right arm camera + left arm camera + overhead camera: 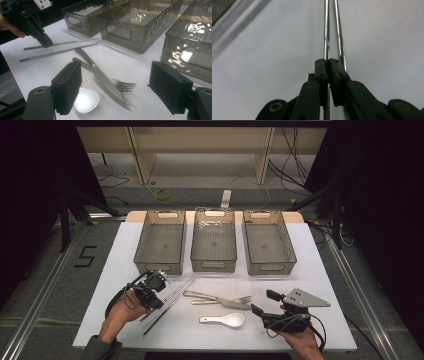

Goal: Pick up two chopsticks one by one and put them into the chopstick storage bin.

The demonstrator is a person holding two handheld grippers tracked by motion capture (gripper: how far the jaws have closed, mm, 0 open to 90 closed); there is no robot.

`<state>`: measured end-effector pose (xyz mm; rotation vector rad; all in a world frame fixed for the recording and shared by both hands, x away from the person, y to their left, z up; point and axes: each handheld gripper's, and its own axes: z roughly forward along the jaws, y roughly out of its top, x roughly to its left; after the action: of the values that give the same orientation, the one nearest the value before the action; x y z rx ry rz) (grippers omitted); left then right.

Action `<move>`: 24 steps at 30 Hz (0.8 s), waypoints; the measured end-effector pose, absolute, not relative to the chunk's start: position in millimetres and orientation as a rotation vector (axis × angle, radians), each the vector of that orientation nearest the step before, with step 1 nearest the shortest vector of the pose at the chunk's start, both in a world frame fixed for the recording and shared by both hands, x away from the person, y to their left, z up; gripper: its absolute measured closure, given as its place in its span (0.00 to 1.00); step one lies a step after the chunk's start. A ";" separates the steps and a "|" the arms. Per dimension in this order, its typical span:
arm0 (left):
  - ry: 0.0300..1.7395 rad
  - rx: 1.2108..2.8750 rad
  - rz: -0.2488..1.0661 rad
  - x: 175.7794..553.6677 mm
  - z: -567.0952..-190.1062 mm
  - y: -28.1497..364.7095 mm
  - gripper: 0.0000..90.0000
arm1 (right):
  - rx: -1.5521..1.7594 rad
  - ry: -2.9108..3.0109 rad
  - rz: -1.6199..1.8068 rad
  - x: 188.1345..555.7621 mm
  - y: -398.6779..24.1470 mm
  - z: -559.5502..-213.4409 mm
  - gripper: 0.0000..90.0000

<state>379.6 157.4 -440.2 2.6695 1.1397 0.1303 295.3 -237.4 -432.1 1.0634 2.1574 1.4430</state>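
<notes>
The chopsticks (170, 300), two thin metal rods, lie on the white desk (310, 270) at its near left, slanting toward the left bin (161, 242). The left gripper (327, 65) is clenched on one chopstick, the other lying just beside its jaws. At the near right, the right gripper (115, 87) hovers released above the knife (105, 81), fork (123, 86) and white spoon (86, 100).
</notes>
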 end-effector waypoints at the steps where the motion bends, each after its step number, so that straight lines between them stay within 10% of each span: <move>1: 1.128 2.670 0.127 379.2 -438.3 157.0 0.94 | 1.065 2.156 1.444 295.3 -237.5 -432.1 0.30; 24: 1.091 2.353 0.146 390.8 -401.4 178.7 0.94 | 1.071 2.148 1.456 295.9 -238.7 -432.7 0.30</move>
<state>390.8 178.7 -401.4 2.3530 1.0907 0.1460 295.9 -238.7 -432.7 1.0714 2.1476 1.4556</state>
